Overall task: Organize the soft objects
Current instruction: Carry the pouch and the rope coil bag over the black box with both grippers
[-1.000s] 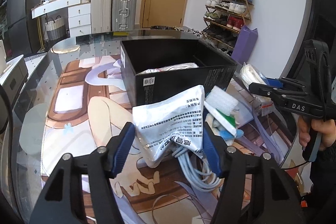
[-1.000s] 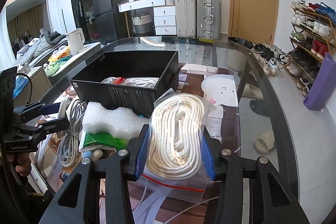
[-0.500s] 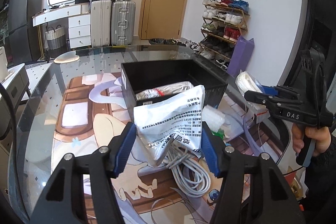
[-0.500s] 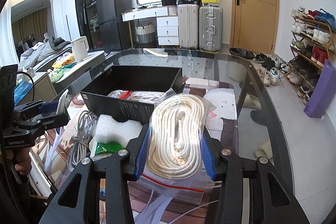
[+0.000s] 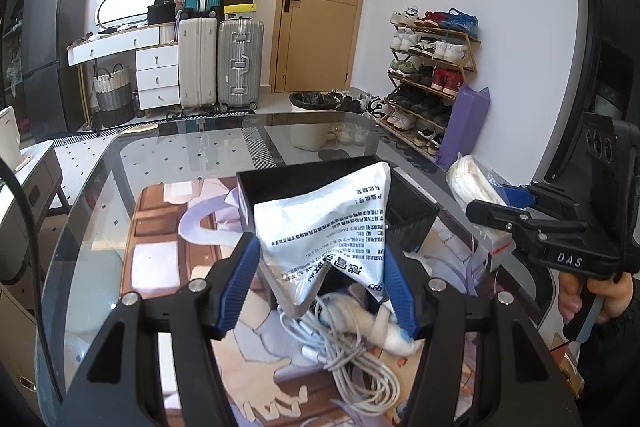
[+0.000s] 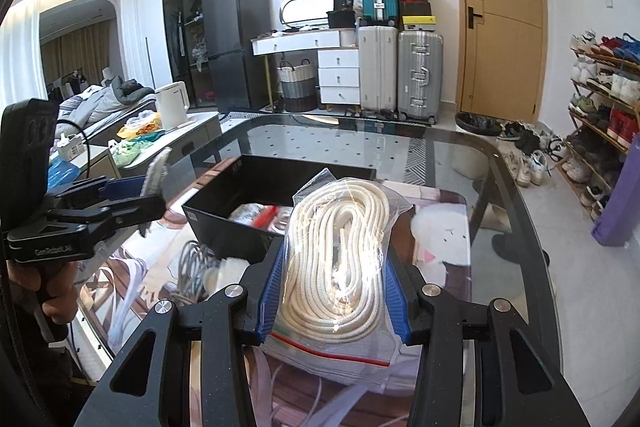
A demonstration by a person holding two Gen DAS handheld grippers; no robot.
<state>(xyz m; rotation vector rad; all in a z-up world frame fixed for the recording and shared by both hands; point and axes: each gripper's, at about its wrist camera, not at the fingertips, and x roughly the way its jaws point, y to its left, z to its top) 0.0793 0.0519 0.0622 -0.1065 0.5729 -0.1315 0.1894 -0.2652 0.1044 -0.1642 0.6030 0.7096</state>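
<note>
Both tools are rising over the black box point(image 6: 224, 223): left tool point(image 5: 318, 287) pinching a limp white pouch point(image 5: 324, 219), right tool point(image 6: 332, 291) squeezing the bagged rope point(image 6: 340, 251), soft, light, mid-body grips.

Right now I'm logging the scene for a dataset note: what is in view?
pouch: 1, white with print, in left gripper
rope bag: 1, clear with cream rope, in right gripper
box: 1, black, open, on the table
cables: 1 bundle, white, table, near the box
table: 1, glass
suitcases: 3, teal, white, silver, far wall
shoe rack: 1, wooden, right wall
left gripper: shut on pouch
right gripper: shut on rope bag
</note>
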